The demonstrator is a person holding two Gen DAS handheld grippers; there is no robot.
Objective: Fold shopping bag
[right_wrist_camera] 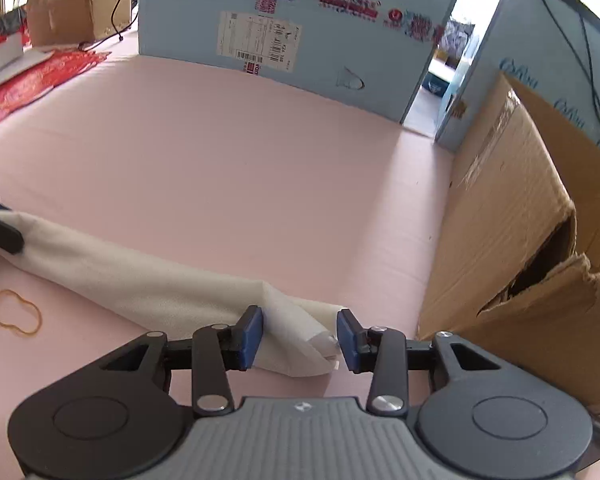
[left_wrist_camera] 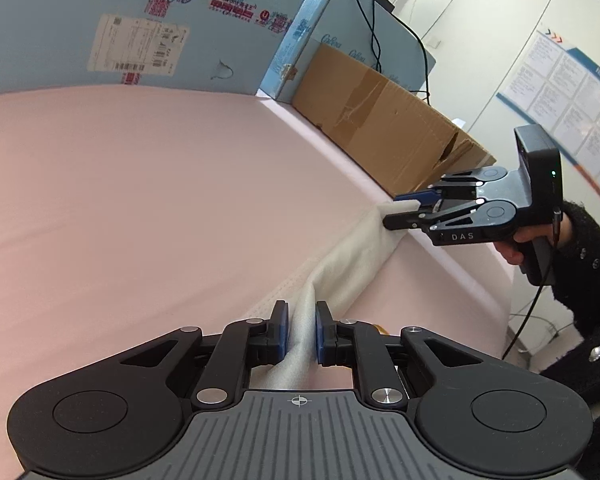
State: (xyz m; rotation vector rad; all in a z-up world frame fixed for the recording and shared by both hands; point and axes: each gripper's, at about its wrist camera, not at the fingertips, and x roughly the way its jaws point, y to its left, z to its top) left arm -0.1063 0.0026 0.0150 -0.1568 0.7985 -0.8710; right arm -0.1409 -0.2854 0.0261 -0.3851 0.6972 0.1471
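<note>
On the far left of the right wrist view, red printed packets [right_wrist_camera: 40,76] are lying flat on the pink table cover [right_wrist_camera: 220,152], with a brown carton [right_wrist_camera: 76,0] standing behind them; the print on both is too blurred to be read. An orange rubber band [right_wrist_camera: 16,312] is lying on the cover, near the left end of the shopping bag.

The white shopping bag [right_wrist_camera: 140,276], already gathered into a long narrow strip, is being stretched across the near part of the table. Its left end is being gripped by the left gripper [left_wrist_camera: 302,332], whose blue pads are pressed against the fabric from both sides.

Behind the table a large light blue box [right_wrist_camera: 300,20] is standing. Red and pink printing is seen along its top, where "kidswant" can be made out in the left wrist view, and a white shipping label [right_wrist_camera: 258,42] with a barcode is stuck on it; the small text cannot be read.

The right end of the bag is lying between the jaws of the right gripper [right_wrist_camera: 299,338]. In its own view the blue pads are standing apart, only the left one touching the cloth. In the left wrist view the letters "DAS" are printed on its body, which is being held by a hand [left_wrist_camera: 516,246] in a black sleeve.

On the right a torn brown cardboard box [right_wrist_camera: 520,240] is standing; its content is hidden. A wall poster [left_wrist_camera: 568,104] is seen, unreadable.
</note>
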